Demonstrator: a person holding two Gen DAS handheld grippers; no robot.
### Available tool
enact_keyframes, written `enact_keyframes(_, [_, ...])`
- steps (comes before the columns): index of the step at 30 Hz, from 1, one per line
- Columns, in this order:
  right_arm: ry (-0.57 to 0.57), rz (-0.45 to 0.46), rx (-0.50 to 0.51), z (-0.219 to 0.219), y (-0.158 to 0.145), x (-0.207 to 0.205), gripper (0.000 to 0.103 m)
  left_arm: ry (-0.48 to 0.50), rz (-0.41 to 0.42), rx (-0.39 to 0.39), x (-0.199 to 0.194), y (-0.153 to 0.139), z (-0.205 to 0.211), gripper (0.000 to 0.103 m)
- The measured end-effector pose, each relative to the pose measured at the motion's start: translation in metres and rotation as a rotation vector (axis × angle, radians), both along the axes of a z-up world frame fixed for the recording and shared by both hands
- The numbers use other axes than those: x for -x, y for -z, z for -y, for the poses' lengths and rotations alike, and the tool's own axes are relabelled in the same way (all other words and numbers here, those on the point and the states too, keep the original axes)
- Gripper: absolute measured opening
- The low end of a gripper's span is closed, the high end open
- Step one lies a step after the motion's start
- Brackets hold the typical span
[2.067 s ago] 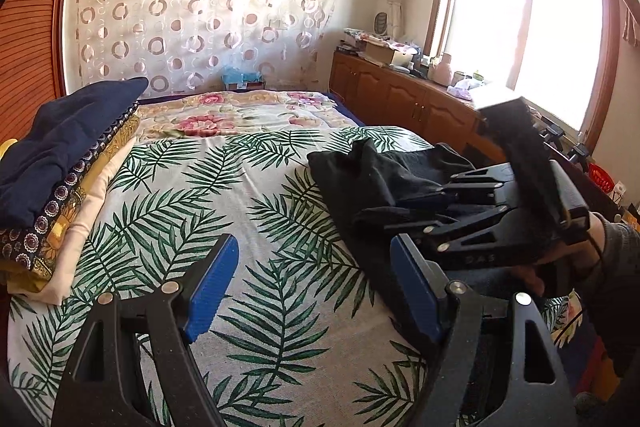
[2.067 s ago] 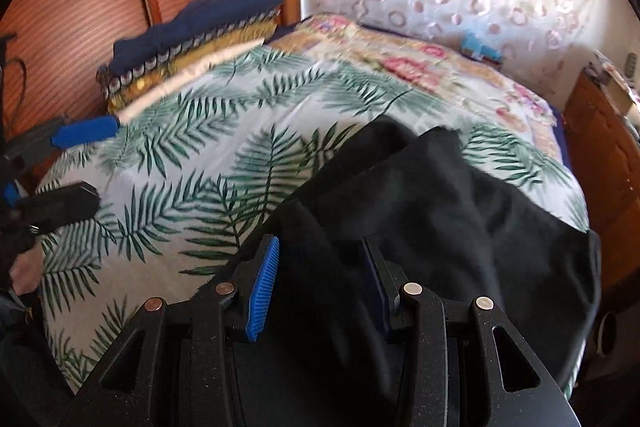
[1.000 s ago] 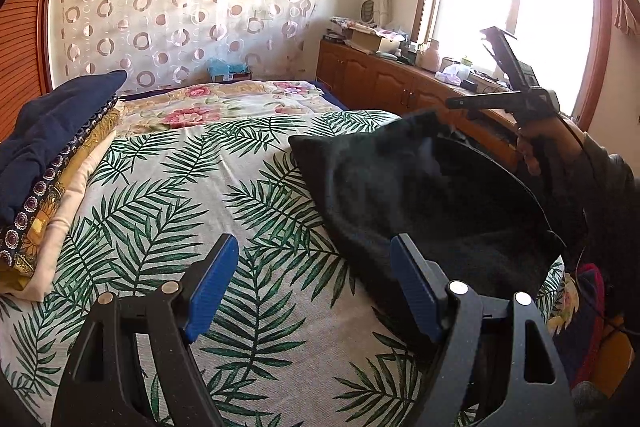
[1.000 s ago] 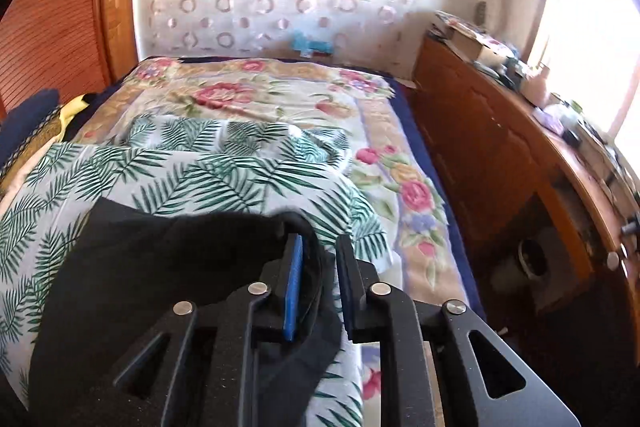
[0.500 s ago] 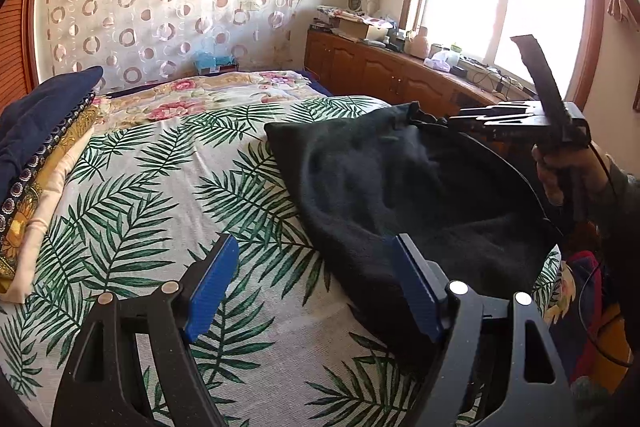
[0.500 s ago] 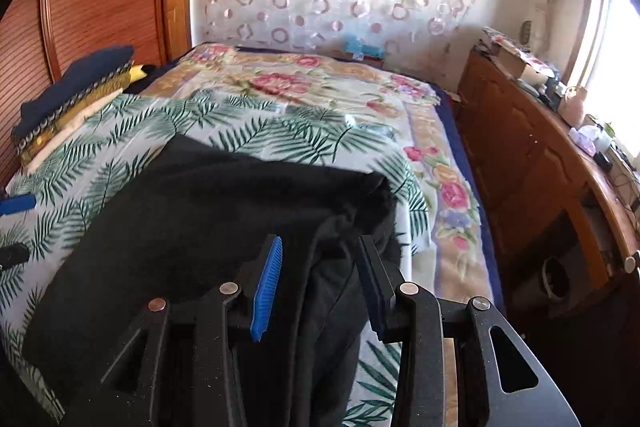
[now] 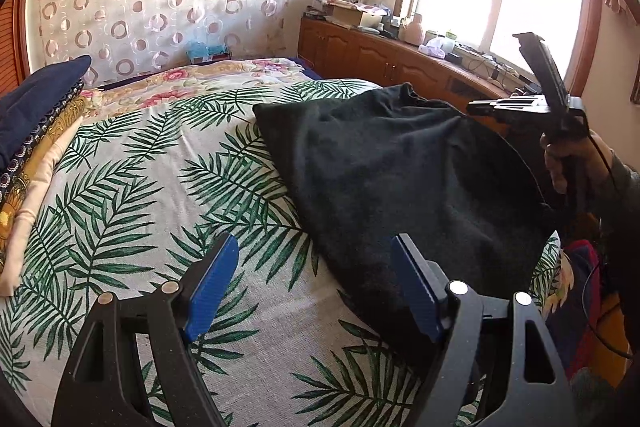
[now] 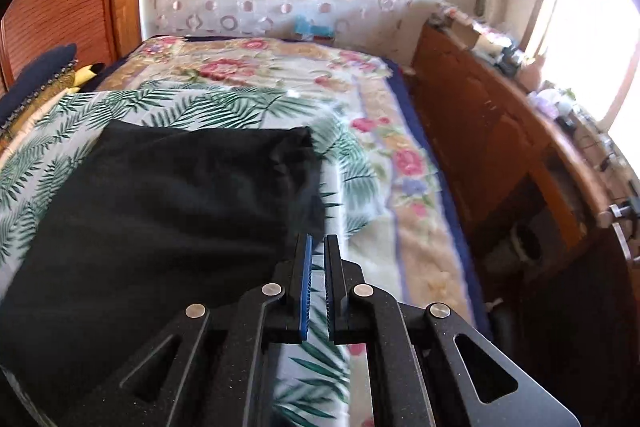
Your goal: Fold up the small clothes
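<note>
The black garment is lying spread on the bed's palm-leaf sheet, toward the window side, with its near portion draping over the bed edge; in the right wrist view it is showing one far corner bunched rather than flat, which suggests spreading is not finished and no fold is yet made. The left claw is hovering with its blue pads set wide apart and nothing between them, positioned over the near left edge of the cloth, seemingly ready to take a hem. The right claw is standing nearly closed, pads a narrow slit apart with only sheet visible between, gripping nothing; in the left wrist view it is raised above the garment's right edge, apparently clear of the fabric. A stack of folded textiles is sitting along the bed's left side, well apart from the work, probably the destination for finished items.
</note>
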State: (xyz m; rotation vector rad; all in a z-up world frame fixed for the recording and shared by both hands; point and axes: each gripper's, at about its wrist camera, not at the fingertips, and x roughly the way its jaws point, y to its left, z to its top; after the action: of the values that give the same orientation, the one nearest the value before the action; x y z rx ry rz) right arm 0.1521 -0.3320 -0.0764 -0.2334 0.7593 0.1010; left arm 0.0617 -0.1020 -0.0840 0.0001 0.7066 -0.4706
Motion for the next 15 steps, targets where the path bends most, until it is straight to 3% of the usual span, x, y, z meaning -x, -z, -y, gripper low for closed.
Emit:
enact_keyframes(3, [-0.023,0.025,-0.053,0.002,-0.005,0.023,0.028,0.009,-0.004,-0.005,0.002,0.001,0.002,0.079])
enact_keyframes(5, [-0.058,0.029,-0.1,-0.002,0.002,0.04,0.055,0.016,-0.009,-0.008,0.004,0.002,0.004,0.079])
enact_keyframes(15, [-0.121,-0.004,-0.167,0.015,0.025,0.127,0.058,0.054,-0.018,-0.02,0.011,0.002,0.016,0.079])
